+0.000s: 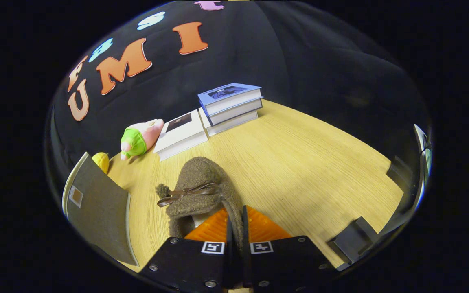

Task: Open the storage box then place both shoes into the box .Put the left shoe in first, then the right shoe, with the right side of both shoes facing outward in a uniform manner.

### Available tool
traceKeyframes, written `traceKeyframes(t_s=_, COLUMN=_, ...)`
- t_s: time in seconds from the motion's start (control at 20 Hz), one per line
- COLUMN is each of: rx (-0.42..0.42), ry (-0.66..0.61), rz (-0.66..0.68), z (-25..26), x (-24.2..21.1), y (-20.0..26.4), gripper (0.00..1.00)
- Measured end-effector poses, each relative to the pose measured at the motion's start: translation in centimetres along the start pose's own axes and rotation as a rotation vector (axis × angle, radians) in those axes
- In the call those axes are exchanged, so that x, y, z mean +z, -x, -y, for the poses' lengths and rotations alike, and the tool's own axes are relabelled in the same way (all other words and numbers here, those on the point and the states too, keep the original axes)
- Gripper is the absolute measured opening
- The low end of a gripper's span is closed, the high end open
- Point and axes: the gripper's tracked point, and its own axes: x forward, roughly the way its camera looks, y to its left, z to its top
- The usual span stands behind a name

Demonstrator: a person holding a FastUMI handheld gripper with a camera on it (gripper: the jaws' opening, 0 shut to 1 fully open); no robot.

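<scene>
A fuzzy brown slipper [200,187], trimmed with a thin brown bow across its upper, is shown gripped at the edge of its opening by the gripper [234,230]; the two fingers are closed nearly together with the rim of the shoe pinched between them, so that the jaws are clenched on the slipper's wall. The toe of the shoe points away from the fingers, and the shoe appears to be carried above the wooden table [307,171], although its height over the surface cannot be judged. To the left of the fingers, the grey panel [96,211] with a pale edge is taken to be the raised lid or wall of the storage box, which would mean that the opening step is already done; the interior of the box cannot be seen. The step in hand is therefore judged to be the carrying of a shoe toward the box, but whether this is the left or the right shoe cannot be told. The next move calls for a swing leftward over the panel and a lowering with the shoe's right side turned outward before release. Beyond the slipper, a plush toy [141,140], a yellow object [101,161], a flat white book [181,134] and a stack of books [230,106] are seen against the booth wall, well apart from the fingers.
</scene>
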Motion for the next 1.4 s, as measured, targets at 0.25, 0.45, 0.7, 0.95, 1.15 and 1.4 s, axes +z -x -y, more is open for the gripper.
traceKeyframes(t_s=0.25, rx=0.036, ry=-0.015, rz=0.044, z=-1.9, x=1.5, y=2.5, gripper=0.05)
traceKeyframes(t_s=0.45, rx=0.063, ry=-0.001, rz=0.101, z=-4.7, x=3.8, y=4.7, gripper=0.05)
traceKeyframes(t_s=0.7, rx=0.106, ry=0.025, rz=0.151, z=-9.3, x=5.9, y=7.6, gripper=0.05)
traceKeyframes(t_s=0.95, rx=0.173, ry=0.042, rz=0.197, z=-15.2, x=7.5, y=10.9, gripper=0.05)
traceKeyframes(t_s=1.15, rx=0.200, ry=0.091, rz=0.236, z=-19.0, x=8.0, y=13.2, gripper=0.05)
traceKeyframes(t_s=1.4, rx=0.257, ry=0.129, rz=0.231, z=-24.4, x=7.2, y=14.4, gripper=0.05)
